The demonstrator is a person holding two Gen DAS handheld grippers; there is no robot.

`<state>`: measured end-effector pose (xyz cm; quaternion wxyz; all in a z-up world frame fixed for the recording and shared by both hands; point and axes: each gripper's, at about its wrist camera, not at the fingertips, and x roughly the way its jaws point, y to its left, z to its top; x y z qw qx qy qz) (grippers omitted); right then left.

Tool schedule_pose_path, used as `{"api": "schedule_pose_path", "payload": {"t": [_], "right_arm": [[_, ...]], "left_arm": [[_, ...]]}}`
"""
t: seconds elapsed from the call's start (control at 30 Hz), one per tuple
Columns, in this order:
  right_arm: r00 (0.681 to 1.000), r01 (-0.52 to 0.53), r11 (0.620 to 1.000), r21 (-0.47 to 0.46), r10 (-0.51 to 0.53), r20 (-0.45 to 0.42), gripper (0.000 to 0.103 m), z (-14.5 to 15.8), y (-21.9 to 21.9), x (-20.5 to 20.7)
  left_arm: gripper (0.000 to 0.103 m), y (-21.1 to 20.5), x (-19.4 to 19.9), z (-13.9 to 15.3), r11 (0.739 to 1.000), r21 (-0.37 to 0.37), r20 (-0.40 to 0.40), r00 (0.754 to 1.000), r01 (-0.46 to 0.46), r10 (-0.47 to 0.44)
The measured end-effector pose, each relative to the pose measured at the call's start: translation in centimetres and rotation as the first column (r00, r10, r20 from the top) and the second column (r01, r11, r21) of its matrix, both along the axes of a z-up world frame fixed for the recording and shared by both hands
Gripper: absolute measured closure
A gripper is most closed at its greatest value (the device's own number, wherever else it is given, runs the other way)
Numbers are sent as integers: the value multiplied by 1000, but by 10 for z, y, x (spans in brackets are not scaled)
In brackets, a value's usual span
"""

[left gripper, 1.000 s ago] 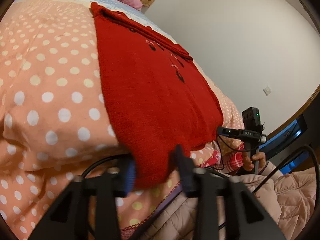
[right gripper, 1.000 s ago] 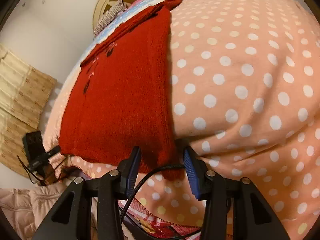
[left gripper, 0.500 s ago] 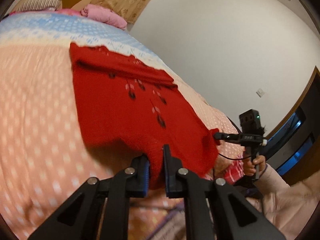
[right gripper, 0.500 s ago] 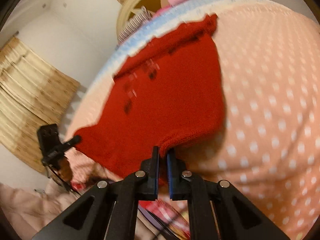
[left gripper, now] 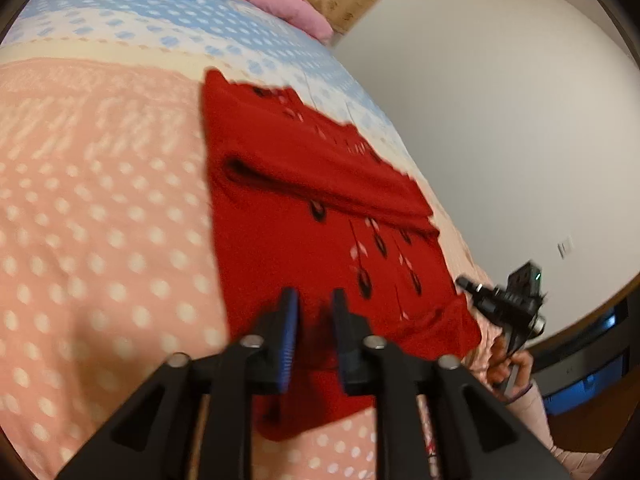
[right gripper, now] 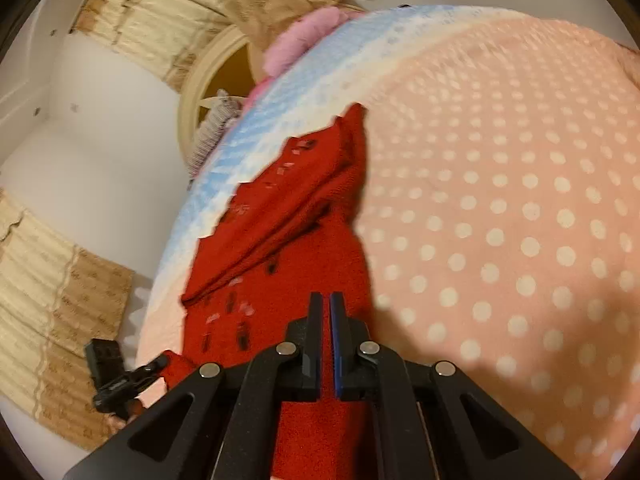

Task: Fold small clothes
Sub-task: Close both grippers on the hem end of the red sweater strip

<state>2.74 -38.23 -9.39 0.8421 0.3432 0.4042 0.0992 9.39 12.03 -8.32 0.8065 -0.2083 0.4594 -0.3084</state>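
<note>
A red knitted sweater (left gripper: 320, 208) with small dark and white motifs lies on the pink polka-dot quilt (left gripper: 100, 240), one sleeve folded across its chest. My left gripper (left gripper: 315, 304) hovers over the lower body of the sweater. Its jaws are opening, and red cloth shows in the gap without being pinched. In the right wrist view the sweater (right gripper: 280, 240) runs up the bed's left side. My right gripper (right gripper: 325, 308) is shut on its hem, with a thin strip of red between the pads. Each view shows the other gripper (left gripper: 512, 304) (right gripper: 116, 376) at the sweater's far corner.
A pink pillow (left gripper: 288, 8) and a striped cushion (right gripper: 218, 128) lie at the head of the bed by a round headboard (right gripper: 200, 92). A white wall (left gripper: 500, 120) runs along one side and beige curtains (right gripper: 48, 280) hang there. A hand (left gripper: 508, 364) holds the right gripper.
Both grippers closed on the sweater's hem, lifted it off the bed edge and carried it up toward the collar. The left jaws have since begun to part; the right stay closed.
</note>
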Motion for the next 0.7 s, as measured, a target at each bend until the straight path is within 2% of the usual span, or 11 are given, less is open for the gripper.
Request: {"api": "schedule_pose_path", "payload": {"t": [0.03, 0.07, 0.1, 0.17, 0.23, 0.4, 0.47, 0.6, 0.67, 0.7], "right_arm": [[1000, 0, 1000, -18, 0, -16, 100, -5, -2, 2], [1000, -3, 999, -40, 1, -29, 100, -9, 1, 3], [999, -11, 998, -56, 9, -36, 100, -13, 4, 5], [1000, -7, 999, -50, 5, -28, 100, -14, 1, 3], [1000, 4, 999, -52, -5, -18, 100, -13, 2, -1], [1000, -2, 999, -41, 2, -6, 100, -15, 7, -1], [1000, 7, 1000, 3, -7, 2, 99, -14, 5, -2], [997, 51, 996, 79, -55, 48, 99, -3, -7, -9], [996, 60, 995, 76, -65, 68, 96, 6, -11, -13], [995, 68, 996, 62, -72, 75, 83, 12, -14, -18]], "left_arm": [[64, 7, -1, 5, 1000, 7, 33, 999, -22, 21], [53, 14, -4, 12, 998, 31, 78, 996, -47, 45], [48, 20, -8, 17, 996, 58, 124, 991, -64, 57], [48, 25, -12, 22, 994, 96, 175, 984, -55, 38], [48, 25, -17, 23, 993, 114, 198, 980, 3, -26], [48, -13, -12, 13, 977, 173, 217, 962, 127, -164], [48, -23, -3, 8, 971, 184, 211, 959, 153, -191], [48, -49, 13, -14, 959, 199, 143, 963, 200, -230], [48, -55, 10, -13, 958, 214, 182, 956, 191, -231], [48, -58, 11, -13, 955, 223, 184, 954, 193, -236]]}}
